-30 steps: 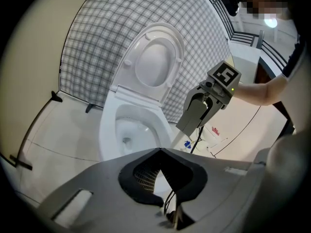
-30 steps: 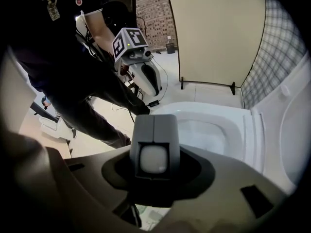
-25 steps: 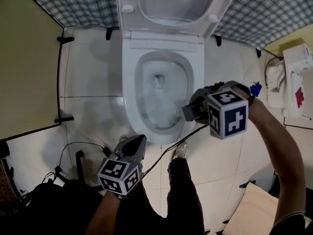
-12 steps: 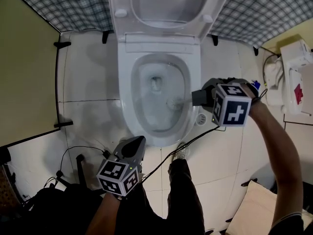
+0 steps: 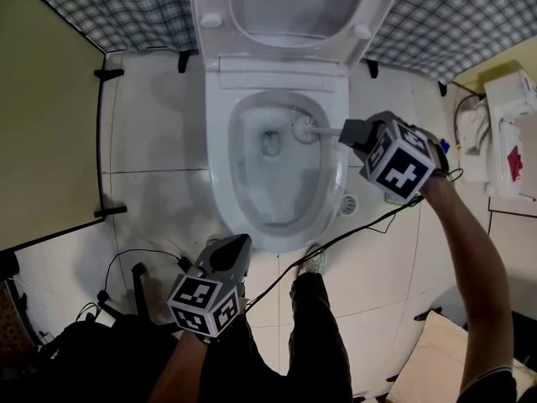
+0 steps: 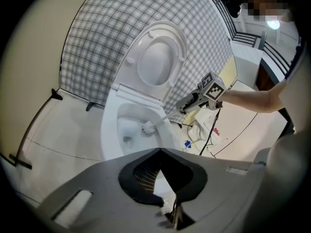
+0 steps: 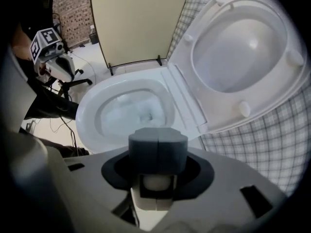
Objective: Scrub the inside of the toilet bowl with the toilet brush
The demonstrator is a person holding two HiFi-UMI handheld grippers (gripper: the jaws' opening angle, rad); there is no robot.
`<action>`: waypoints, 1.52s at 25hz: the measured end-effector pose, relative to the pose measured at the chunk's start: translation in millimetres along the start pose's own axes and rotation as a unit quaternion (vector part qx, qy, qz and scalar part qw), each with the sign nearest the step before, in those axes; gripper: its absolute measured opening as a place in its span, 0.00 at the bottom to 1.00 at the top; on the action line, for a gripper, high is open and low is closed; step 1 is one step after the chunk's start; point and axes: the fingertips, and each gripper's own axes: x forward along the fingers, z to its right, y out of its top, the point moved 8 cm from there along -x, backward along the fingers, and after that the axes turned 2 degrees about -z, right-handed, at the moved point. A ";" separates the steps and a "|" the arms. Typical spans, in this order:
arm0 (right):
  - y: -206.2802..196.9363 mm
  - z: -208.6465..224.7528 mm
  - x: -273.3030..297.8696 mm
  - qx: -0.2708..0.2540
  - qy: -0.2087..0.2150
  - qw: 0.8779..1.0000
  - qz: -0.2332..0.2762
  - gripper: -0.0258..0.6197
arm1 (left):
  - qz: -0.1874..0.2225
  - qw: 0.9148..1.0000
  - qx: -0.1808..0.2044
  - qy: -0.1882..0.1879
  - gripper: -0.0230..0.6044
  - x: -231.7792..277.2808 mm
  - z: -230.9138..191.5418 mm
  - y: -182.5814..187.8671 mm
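Bristles of your toilet brush (image 5: 312, 129) sit inside the toilet bowl (image 5: 335, 193), up on the back right wall just under the rim. Your right gripper (image 5: 352, 132) is clamped on the white handle right at that rim. The handle runs sideways from the gripper toward the middle of the bowl, so I'd guess the next stroke is a push along that line or a sweep down toward the front. Your left gripper (image 5: 237, 246) is closed on nothing, by the bowl's front, well apart from the brush.
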 end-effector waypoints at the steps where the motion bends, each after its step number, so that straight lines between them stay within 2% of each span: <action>1: 1.6 0.4 0.9 0.013 -0.004 1.000 0.005 0.32 | 0.000 1.000 0.000 0.000 0.04 0.0 -0.2 0.5; 8: 20.6 -3.3 11.5 0.102 -0.031 0.991 0.078 0.32 | 0.002 1.000 -0.003 0.005 0.04 -1.8 -8.1 2.6; 12: 36.5 -10.6 18.4 0.185 -0.035 0.971 0.147 0.32 | 0.001 1.000 -0.006 0.006 0.04 -2.4 -11.3 0.8; 14: 49.4 -14.8 17.1 0.205 -0.037 0.959 0.191 0.32 | 0.003 1.000 -0.007 0.006 0.04 -2.0 -11.3 1.0; 16: 65.6 -19.0 13.9 0.208 -0.036 0.950 0.228 0.32 | 0.004 1.000 -0.009 0.006 0.04 -1.5 -11.8 0.8; 18: 81.8 -25.0 13.6 0.203 -0.023 0.947 0.250 0.32 | 0.005 1.000 -0.010 0.007 0.04 -1.1 -11.7 0.5; 23: 106.1 -56.0 13.3 0.163 0.022 0.949 0.268 0.32 | 0.009 1.000 -0.011 0.006 0.04 -0.3 -9.6 2.2; 27: 94.5 -85.5 12.9 0.138 0.060 0.953 0.264 0.32 | 0.009 1.000 -0.010 0.007 0.04 -0.2 -9.6 1.7; 30: 71.8 -100.0 6.9 0.154 0.070 0.950 0.262 0.32 | 0.011 1.000 -0.005 0.004 0.04 1.4 -4.5 2.8; 38: -2.5 -116.2 -17.9 0.254 0.060 0.924 0.281 0.32 | 0.009 1.000 0.010 -0.002 0.04 8.8 5.7 9.3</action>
